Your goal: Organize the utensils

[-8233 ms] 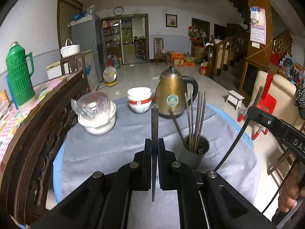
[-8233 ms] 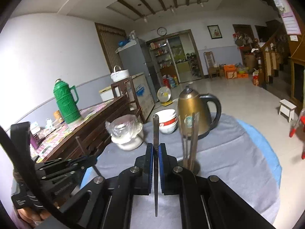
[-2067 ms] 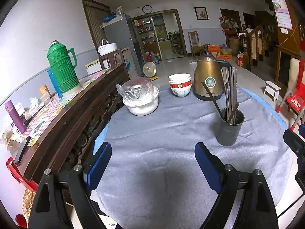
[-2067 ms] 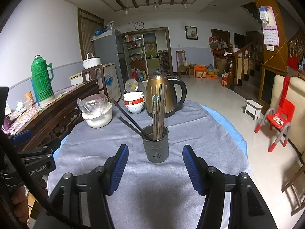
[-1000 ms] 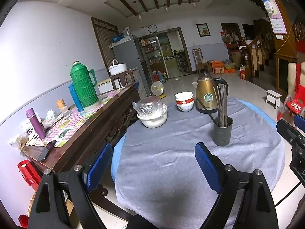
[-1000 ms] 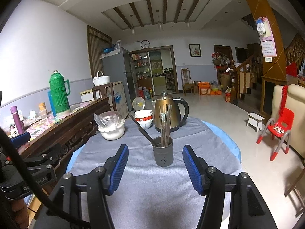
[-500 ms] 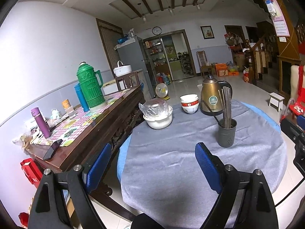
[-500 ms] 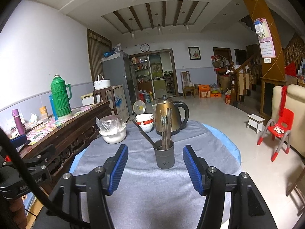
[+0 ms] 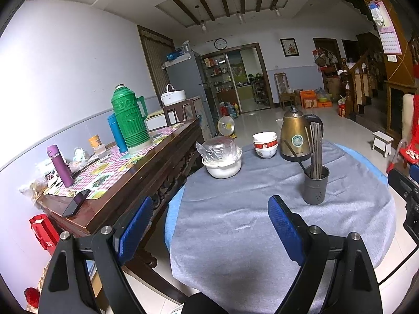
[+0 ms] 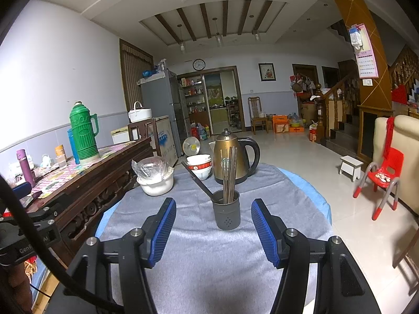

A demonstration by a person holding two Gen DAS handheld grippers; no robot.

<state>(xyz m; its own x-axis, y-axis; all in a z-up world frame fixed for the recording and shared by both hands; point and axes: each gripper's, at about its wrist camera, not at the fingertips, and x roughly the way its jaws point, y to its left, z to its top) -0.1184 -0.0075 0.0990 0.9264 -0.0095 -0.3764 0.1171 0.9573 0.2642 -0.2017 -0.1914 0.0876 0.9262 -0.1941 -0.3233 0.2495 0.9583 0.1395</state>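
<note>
I hold my left claw point(image 9: 210, 225) level above the near edge of the round table covered in grey cloth point(image 9: 235, 225), its blue-padded jaws spread wide and gripping nothing. My right claw point(image 10: 213, 229) hangs the same way, released and empty, aimed straight at the dark grey perforated metal utensil cup point(image 10: 226, 213). That cup stands upright on the cloth with the bundle of dark chopsticks point(image 10: 229, 180) inside, in front of the brass-coloured electric kettle point(image 10: 230, 157).
</note>
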